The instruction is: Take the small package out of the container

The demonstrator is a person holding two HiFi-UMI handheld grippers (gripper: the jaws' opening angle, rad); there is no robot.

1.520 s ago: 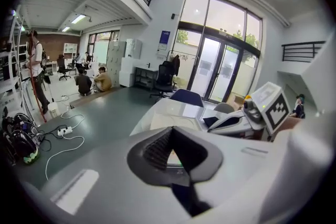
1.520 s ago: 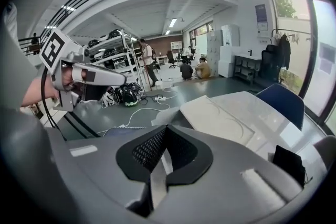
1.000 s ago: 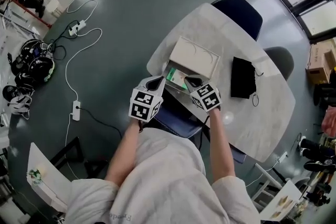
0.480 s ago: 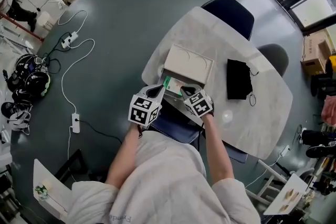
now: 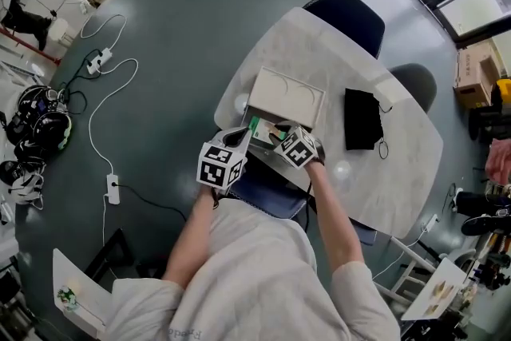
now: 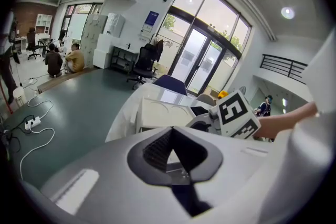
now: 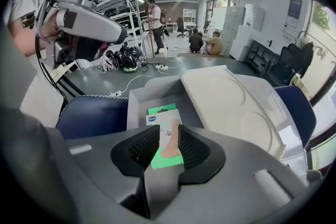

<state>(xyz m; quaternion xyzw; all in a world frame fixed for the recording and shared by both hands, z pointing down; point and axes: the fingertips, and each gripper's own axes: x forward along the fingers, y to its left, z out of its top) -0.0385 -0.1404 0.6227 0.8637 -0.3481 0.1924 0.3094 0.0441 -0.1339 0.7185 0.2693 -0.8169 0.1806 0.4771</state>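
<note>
A grey container (image 5: 267, 146) stands open at the near edge of the white table (image 5: 399, 164), its cream lid (image 5: 286, 96) swung back. A small green package (image 5: 258, 127) lies flat inside. My right gripper (image 5: 279, 128) hovers over it. In the right gripper view the package (image 7: 163, 115) shows through the narrow gap of the right gripper (image 7: 164, 136), whose jaws are opening, and the pads do not press on it. My left gripper (image 5: 238, 135) waits by the container's near left corner, jaws together and holding nothing.
A black pouch (image 5: 363, 118) with a cord lies on the table right of the lid. A dark blue chair (image 5: 267, 184) sits under the near table edge and another (image 5: 347, 16) at the far side. Cables (image 5: 104, 92) and helmets (image 5: 40, 112) lie on the floor to the left.
My right gripper has moved left and forward, from beside the container to above the green package. The left gripper has stayed near the container's near left corner.
</note>
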